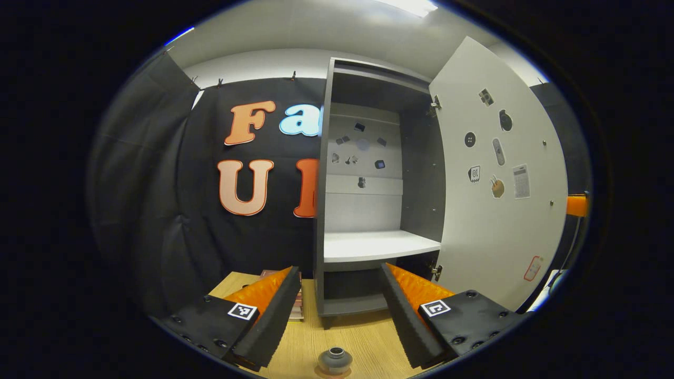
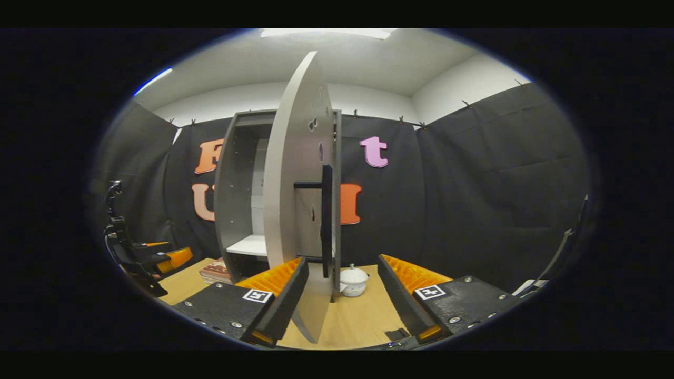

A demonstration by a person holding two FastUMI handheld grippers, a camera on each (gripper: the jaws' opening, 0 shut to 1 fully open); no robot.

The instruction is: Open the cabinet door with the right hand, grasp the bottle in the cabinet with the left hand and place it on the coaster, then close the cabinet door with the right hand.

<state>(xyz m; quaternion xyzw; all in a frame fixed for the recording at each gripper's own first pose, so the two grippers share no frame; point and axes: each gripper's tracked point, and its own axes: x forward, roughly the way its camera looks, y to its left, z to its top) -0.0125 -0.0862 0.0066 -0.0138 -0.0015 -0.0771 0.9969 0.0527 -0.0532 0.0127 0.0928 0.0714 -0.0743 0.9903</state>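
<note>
Bottle (image 1: 335,361) cut off at bottom edge, only top visible, coaster under it barely seen. Door stickers (image 1: 497,152) too small to tell.

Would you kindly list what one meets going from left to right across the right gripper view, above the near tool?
The other tool → stack of books → cabinet → open cabinet door → black door handle → small white lidded pot.
</note>
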